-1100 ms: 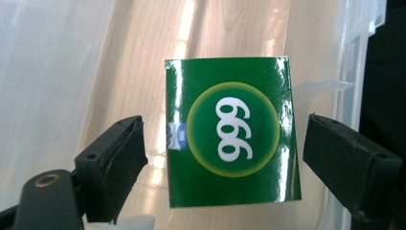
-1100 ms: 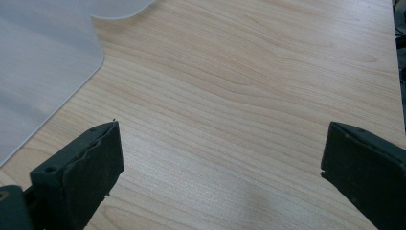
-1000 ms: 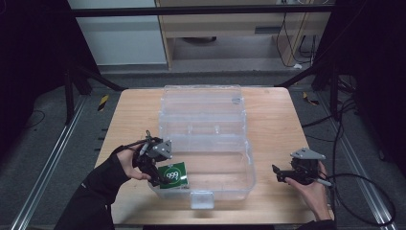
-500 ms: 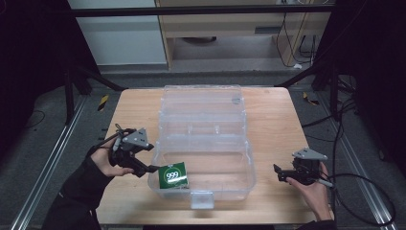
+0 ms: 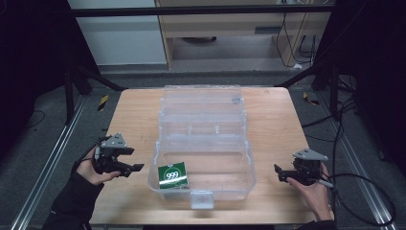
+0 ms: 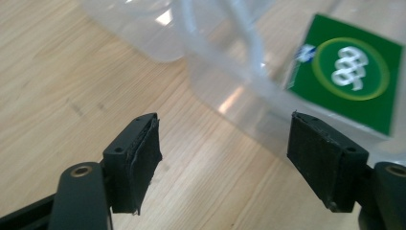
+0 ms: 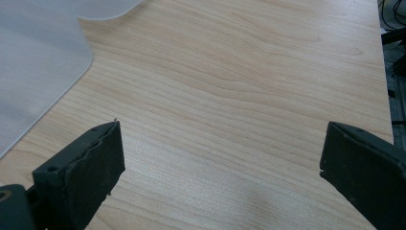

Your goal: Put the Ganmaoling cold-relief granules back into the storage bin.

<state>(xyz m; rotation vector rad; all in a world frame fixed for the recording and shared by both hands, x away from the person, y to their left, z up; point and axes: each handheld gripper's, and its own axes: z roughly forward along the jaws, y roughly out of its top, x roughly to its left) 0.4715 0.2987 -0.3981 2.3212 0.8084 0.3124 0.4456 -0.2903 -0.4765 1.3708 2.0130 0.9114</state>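
The green packet [image 5: 174, 176] lay in the clear box's [image 5: 239, 158] front left corner; the left gripper [image 5: 136, 167] sat left of the box, the right gripper [image 5: 278, 173] right of it.

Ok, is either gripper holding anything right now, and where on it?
Nothing is held. The left gripper has bare table between its jaws, which have just been closing; the green packet lies in the clear box. The right gripper is open and empty.

1. My left gripper [image 5: 136, 167] is black, topped by a grey three-cornered plate.
2. My right gripper [image 5: 278, 172] matches it, trailing a black cable.
3. I see dark sleeves at both wrists.
4. The jaw pads [image 6: 139, 158] are rough black blocks, screw holes beside them.
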